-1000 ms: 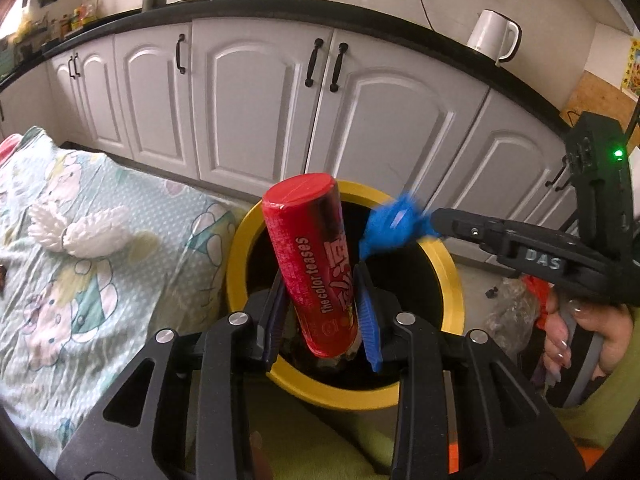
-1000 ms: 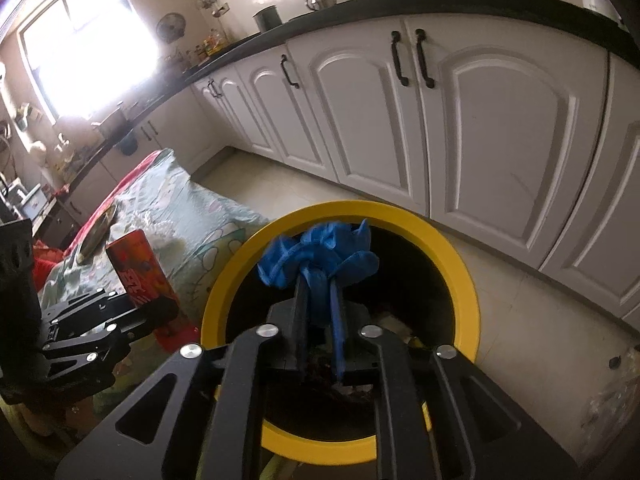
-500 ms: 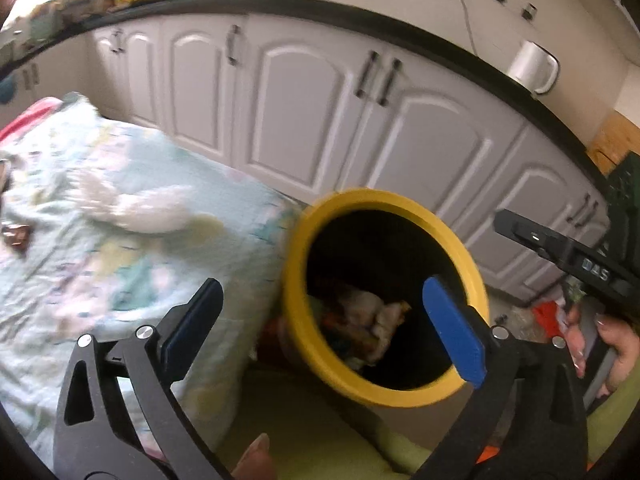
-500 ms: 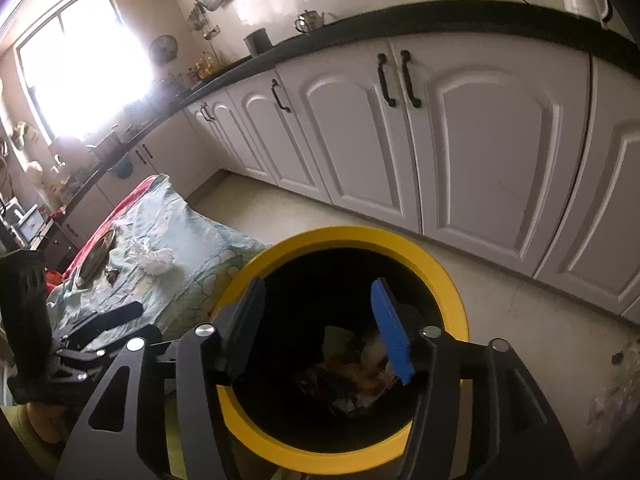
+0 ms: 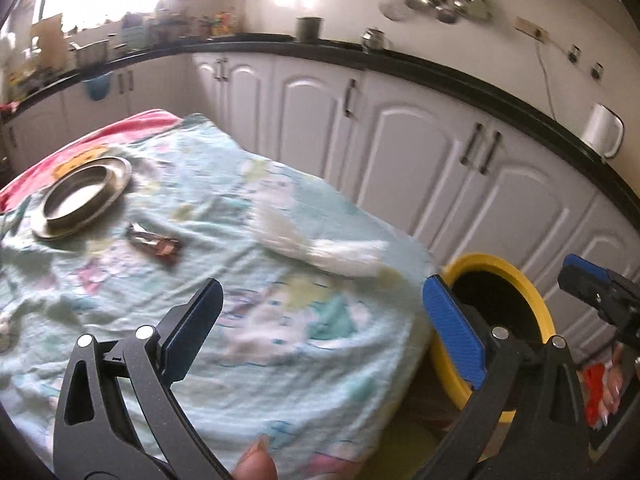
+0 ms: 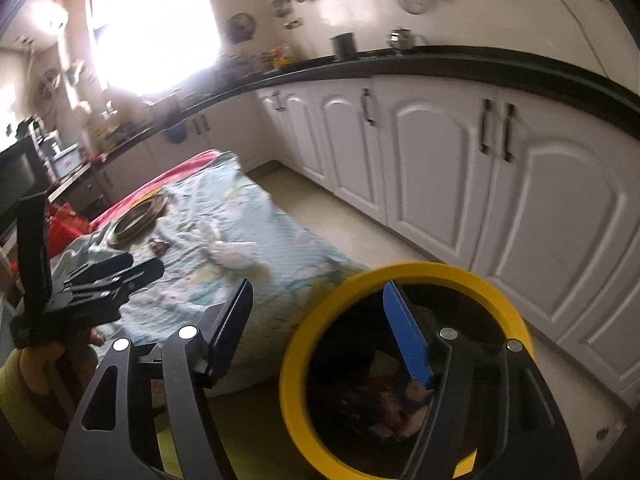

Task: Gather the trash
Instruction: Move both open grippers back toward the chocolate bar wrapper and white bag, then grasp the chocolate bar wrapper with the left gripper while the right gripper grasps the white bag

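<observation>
Far left on the pale cloth sits a steel plate, a brown wrapper just beside it, then what looks like a crumpled white tissue, blurred. The left gripper hangs above the cloth, jaws spread, nothing between them. Rightward, the right gripper, jaws just opening and empty, hovers at the yellow-rimmed bin holding trash.

yellow-rimmed bin, pale-green cartoon-print cloth, white cupboards
</observation>
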Motion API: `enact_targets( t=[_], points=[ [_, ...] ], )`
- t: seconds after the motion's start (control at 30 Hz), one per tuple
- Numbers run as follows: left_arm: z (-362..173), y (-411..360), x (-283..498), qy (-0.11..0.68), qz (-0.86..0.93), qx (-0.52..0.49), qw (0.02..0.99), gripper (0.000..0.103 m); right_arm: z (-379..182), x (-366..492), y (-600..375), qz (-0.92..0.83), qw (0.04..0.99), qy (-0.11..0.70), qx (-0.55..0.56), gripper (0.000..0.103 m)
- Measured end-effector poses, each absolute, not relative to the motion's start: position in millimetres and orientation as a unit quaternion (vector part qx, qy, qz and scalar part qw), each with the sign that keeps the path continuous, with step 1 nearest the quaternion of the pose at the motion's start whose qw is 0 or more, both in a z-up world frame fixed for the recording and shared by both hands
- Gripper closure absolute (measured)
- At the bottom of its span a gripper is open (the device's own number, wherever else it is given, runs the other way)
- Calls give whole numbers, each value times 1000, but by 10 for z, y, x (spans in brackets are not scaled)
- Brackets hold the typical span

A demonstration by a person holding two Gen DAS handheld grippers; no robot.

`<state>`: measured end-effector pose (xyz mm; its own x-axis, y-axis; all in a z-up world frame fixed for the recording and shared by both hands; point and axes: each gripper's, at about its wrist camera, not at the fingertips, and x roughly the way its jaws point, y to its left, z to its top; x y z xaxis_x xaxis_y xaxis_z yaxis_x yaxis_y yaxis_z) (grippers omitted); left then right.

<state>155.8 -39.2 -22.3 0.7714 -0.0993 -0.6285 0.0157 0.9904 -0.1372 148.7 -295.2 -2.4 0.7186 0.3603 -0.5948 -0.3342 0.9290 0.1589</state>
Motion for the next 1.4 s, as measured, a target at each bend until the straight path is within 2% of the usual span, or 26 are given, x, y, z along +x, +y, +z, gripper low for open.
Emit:
enact_targets(
  t=[0.57,1.03,1.1,1.17,1.2,1.23,1.27,1.3,1.4],
  points=[
    [-301,390,1643,326,31,-105,939,11,-52,1730,-1797,279,902,321,-74,33],
    [-656,856,1950,376,42,-185,907,11,-579,2478,-1364,262,880,376,-123,32],
    [-696,917,1998,380,51,-196,902,11,-651,2544,-1336,264,876,387,-119,37],
    [-741,973,2059,384,58,-208,898,17,-724,2591,-1307,272,866,403,-113,60],
    [-775,1011,2096,388,62,-219,893,23,-747,2598,-1302,276,862,410,-109,66],
    [-803,1039,2129,391,64,-228,889,26,-779,2593,-1295,285,856,419,-102,79],
    [-830,1069,2159,394,67,-237,886,29,-796,2574,-1289,291,852,423,-100,83],
    [-856,1101,2191,394,72,-247,882,33,-807,2548,-1282,294,851,424,-100,84],
    [-876,1165,2260,389,82,-264,879,36,-811,2458,-1285,307,845,427,-98,87]
  ],
)
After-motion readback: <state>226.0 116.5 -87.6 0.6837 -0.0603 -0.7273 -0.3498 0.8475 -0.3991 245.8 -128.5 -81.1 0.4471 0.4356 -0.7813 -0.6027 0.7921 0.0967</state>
